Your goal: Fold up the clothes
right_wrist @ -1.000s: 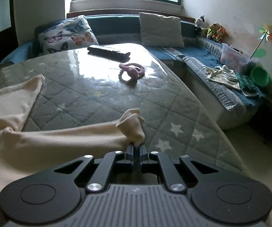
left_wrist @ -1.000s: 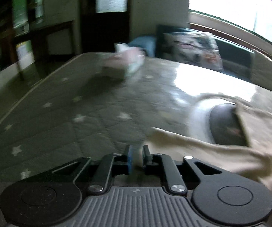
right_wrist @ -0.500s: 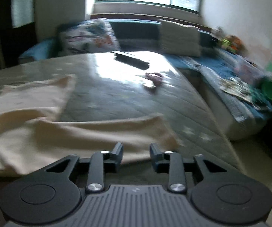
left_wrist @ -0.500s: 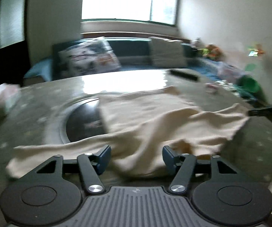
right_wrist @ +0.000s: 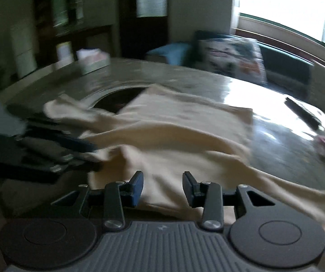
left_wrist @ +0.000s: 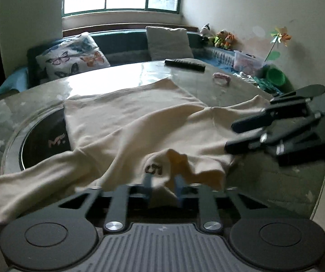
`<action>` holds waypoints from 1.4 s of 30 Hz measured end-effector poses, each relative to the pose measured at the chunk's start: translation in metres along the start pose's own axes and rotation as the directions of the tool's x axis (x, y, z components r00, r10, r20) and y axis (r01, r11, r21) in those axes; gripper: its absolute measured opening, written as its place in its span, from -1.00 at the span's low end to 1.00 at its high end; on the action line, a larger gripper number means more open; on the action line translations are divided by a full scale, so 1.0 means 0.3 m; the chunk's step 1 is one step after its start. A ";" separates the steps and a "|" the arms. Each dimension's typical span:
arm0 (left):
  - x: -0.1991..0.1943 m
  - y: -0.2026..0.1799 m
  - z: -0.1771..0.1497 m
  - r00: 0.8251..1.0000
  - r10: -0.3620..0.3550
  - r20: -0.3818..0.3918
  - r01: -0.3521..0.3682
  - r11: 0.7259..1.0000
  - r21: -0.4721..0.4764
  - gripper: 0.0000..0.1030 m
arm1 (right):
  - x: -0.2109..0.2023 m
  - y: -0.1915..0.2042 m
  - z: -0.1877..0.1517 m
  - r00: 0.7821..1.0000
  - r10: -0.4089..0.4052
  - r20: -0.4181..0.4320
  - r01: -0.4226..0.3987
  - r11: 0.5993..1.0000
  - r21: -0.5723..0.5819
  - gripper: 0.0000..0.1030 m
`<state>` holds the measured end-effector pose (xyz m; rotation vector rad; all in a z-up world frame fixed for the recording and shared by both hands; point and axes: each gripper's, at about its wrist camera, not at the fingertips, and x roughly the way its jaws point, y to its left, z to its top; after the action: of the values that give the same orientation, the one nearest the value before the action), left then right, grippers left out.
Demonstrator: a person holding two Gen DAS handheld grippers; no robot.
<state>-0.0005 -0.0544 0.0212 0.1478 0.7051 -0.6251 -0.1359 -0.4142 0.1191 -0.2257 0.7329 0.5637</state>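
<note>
So, a cream long-sleeved cotton garment [left_wrist: 139,122] lies rumpled across the round glass-topped tabletop [left_wrist: 108,79], partly covering the dark circular inset [left_wrist: 42,140]. Its far part is flat and squared off; the near part is bunched, with a sleeve trailing off to the left and a small dark "5" mark near the collar. The left claw [left_wrist: 162,183] has just been closing and pinches a raised fold of the collar area between its blue pads. The right claw [right_wrist: 163,187] has just been opening; its jaws stand spread above the near hem, with cloth under them but not pressed. A black remote [left_wrist: 185,64] and a pink ring-shaped item [left_wrist: 221,78] sit on the far tabletop, apart from the garment.
</note>
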 end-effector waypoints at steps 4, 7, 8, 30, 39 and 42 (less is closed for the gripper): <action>-0.025 0.004 -0.004 1.000 -0.008 0.022 0.008 1.000 -0.003 -0.93 | 0.050 0.077 -0.010 0.999 0.011 -0.030 -0.013 0.996 -0.083 -0.29; -0.038 0.004 -0.005 0.999 -0.017 0.030 0.017 1.000 -0.002 -0.94 | 0.083 0.110 -0.028 0.999 -0.009 -0.050 0.003 0.993 -0.122 -0.50; -0.042 0.003 -0.006 0.999 -0.020 0.030 0.020 1.000 -0.001 -0.95 | 0.077 0.107 -0.033 0.999 -0.014 -0.051 0.008 0.993 -0.120 -0.68; 0.002 0.036 0.130 0.995 -0.062 0.074 0.063 0.998 -0.014 -0.90 | -0.064 0.021 -0.043 0.999 -0.029 -0.042 0.025 0.995 -0.093 -0.71; 0.187 -0.045 0.065 0.991 -0.123 -0.060 0.124 0.992 0.009 -0.90 | 0.070 -0.084 -0.081 0.992 -0.092 -0.084 0.093 0.996 0.014 -0.65; 0.182 -0.066 0.056 0.991 -0.117 -0.060 0.120 0.992 0.051 -0.87 | 0.037 -0.108 -0.114 0.993 -0.088 -0.083 0.092 0.995 0.044 -0.56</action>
<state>0.0295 -0.1025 0.0002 0.1751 0.7558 -0.7563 -0.1304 -0.4497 0.0867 -0.2371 0.8103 0.4531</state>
